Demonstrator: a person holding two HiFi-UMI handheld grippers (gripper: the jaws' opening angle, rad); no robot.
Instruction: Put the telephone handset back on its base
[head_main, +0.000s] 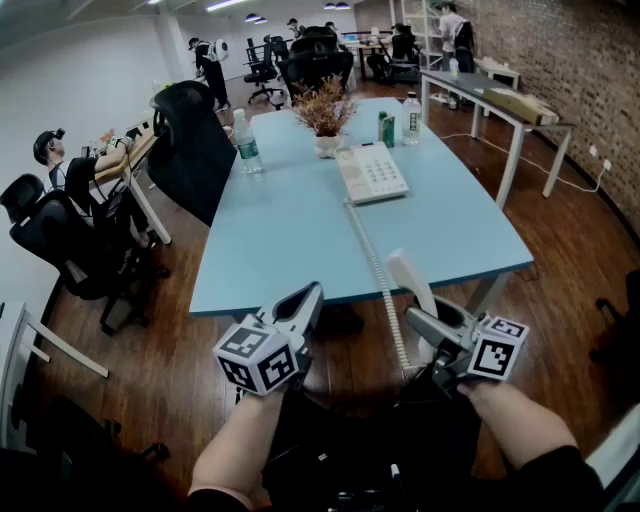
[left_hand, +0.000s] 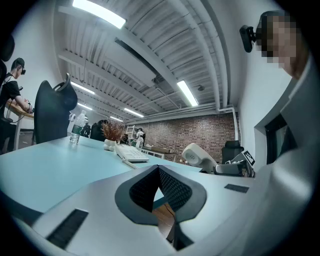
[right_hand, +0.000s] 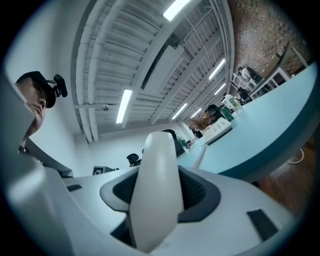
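Observation:
The white telephone base (head_main: 371, 172) lies on the light blue table (head_main: 280, 240), past its middle. A coiled cord (head_main: 378, 265) runs from the base over the near edge to the white handset (head_main: 412, 277). My right gripper (head_main: 432, 322) is shut on the handset and holds it upright just below the table's front edge. In the right gripper view the handset (right_hand: 157, 190) fills the space between the jaws. My left gripper (head_main: 308, 297) hangs beside it to the left, shut and holding nothing, at the table edge. Its own view shows the handset (left_hand: 197, 156) to the right and the base (left_hand: 131, 153) far off.
Behind the base stand a pot of dried flowers (head_main: 325, 112), a green can (head_main: 386, 128) and a bottle (head_main: 411, 118). A water bottle (head_main: 247, 145) is at the far left. Black office chairs (head_main: 190, 140) flank the left side. A second table (head_main: 500, 95) is at right.

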